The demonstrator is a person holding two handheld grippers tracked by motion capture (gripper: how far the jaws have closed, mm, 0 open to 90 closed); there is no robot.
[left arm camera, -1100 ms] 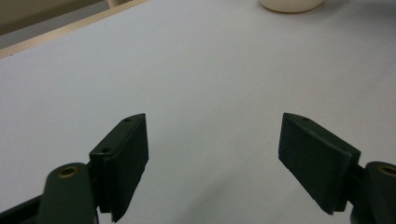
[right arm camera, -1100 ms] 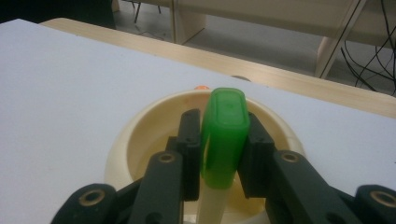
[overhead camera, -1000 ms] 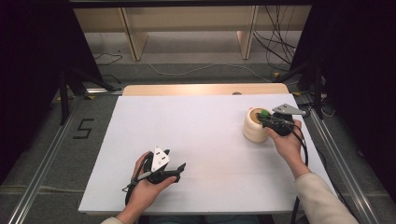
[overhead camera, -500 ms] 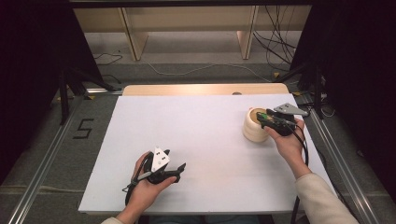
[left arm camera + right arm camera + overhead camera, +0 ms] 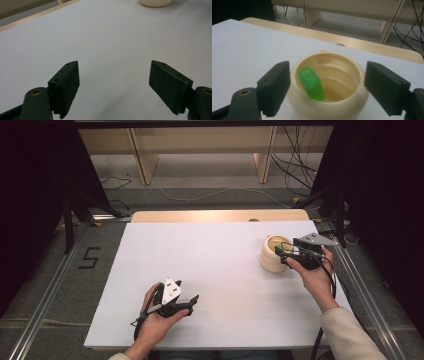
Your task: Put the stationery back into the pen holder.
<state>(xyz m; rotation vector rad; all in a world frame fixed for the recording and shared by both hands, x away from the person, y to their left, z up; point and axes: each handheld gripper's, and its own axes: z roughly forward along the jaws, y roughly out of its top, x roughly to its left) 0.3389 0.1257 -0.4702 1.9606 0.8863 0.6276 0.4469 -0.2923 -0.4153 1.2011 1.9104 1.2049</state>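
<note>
1. My right claw (image 5: 325, 87) has just been opening; its jaws now stand spread, nothing between the pads.
2. Directly ahead, the cream pot (image 5: 328, 100) holds the green block (image 5: 312, 83), leaning against the inner wall, likely just released.
3. Well apart, my left claw (image 5: 113, 87) idles spread above the bare white table (image 5: 100, 37).

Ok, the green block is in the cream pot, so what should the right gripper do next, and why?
Probably draw the right gripper back off the pot. Its jaws have just been opening, and the green block leans free inside against the pot's wall.
</note>
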